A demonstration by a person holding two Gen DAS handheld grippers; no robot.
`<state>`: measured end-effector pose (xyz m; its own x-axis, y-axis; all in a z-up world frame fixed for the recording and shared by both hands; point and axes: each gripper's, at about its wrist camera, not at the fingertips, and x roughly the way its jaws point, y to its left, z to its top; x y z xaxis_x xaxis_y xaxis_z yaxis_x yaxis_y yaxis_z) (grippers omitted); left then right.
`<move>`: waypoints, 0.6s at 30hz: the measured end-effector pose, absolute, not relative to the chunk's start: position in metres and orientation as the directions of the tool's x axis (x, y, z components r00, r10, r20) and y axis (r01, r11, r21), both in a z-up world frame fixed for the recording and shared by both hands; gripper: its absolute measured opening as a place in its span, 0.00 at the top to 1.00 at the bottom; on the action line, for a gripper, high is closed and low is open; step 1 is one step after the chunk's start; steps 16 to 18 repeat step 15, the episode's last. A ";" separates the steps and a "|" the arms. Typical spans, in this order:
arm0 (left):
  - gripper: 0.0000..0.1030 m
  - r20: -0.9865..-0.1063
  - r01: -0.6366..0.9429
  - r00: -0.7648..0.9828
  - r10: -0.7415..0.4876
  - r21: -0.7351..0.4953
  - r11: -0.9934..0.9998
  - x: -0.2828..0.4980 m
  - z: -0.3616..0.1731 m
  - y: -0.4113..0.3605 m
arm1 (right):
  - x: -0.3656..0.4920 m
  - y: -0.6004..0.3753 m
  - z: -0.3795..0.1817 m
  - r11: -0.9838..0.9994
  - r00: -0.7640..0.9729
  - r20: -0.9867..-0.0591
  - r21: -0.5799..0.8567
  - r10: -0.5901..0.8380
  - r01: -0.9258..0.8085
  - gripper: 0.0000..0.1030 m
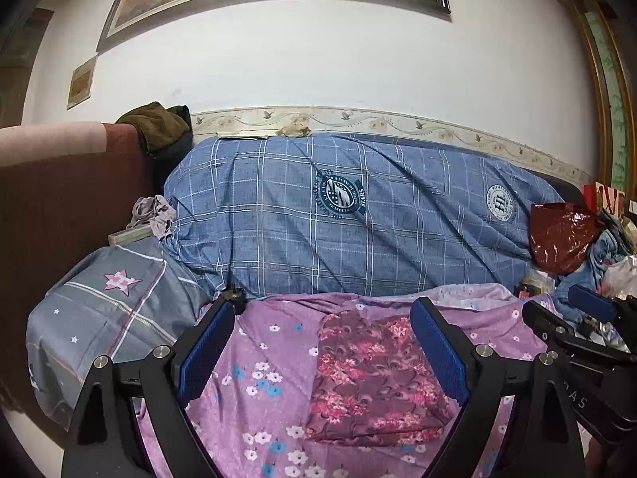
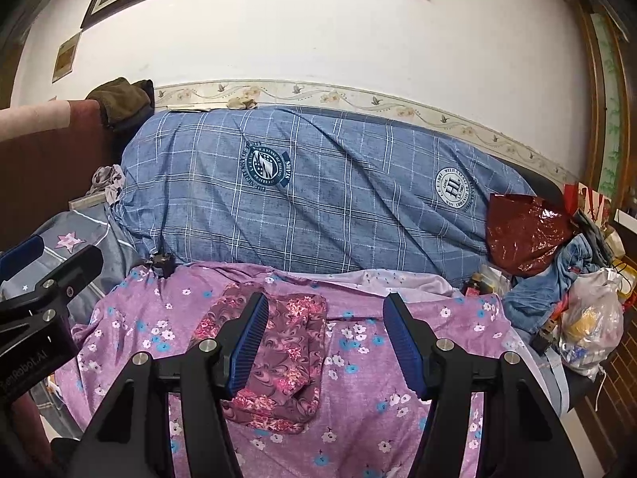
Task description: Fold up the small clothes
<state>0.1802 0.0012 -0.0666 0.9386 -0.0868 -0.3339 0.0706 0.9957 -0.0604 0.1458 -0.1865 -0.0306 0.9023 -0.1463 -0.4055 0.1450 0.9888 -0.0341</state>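
Folded floral garment [image 1: 374,374] lies on purple sheet [image 1: 270,358] between released left gripper [image 1: 322,354], right gripper [image 2: 324,342] likewise released

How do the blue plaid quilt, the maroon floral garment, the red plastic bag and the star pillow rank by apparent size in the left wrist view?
1. blue plaid quilt
2. star pillow and maroon floral garment: alike, both near the camera, unranked
3. red plastic bag
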 end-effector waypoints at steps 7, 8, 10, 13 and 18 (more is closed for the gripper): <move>0.12 -0.335 0.061 0.939 -0.081 -0.070 0.996 0.186 -0.068 0.003 | 0.152 -0.182 -0.032 0.989 0.900 -0.412 -0.042 -0.144 0.139 0.40; 0.12 -0.336 0.059 0.939 -0.081 -0.073 0.996 0.188 -0.069 0.003 | 0.153 -0.181 -0.033 0.990 0.899 -0.413 -0.043 -0.143 0.137 0.40; 0.12 -0.336 0.055 0.939 -0.079 -0.082 0.995 0.191 -0.070 0.004 | 0.157 -0.179 -0.034 0.990 0.898 -0.417 -0.046 -0.140 0.133 0.40; 0.12 -0.321 0.075 0.941 -0.107 -0.111 0.991 0.196 -0.073 0.007 | 0.163 -0.177 -0.038 0.991 0.894 -0.427 -0.046 -0.133 0.126 0.40; 0.12 -0.326 0.064 0.940 -0.103 -0.126 0.990 0.204 -0.077 0.011 | 0.170 -0.178 -0.042 0.992 0.891 -0.437 -0.040 -0.125 0.120 0.40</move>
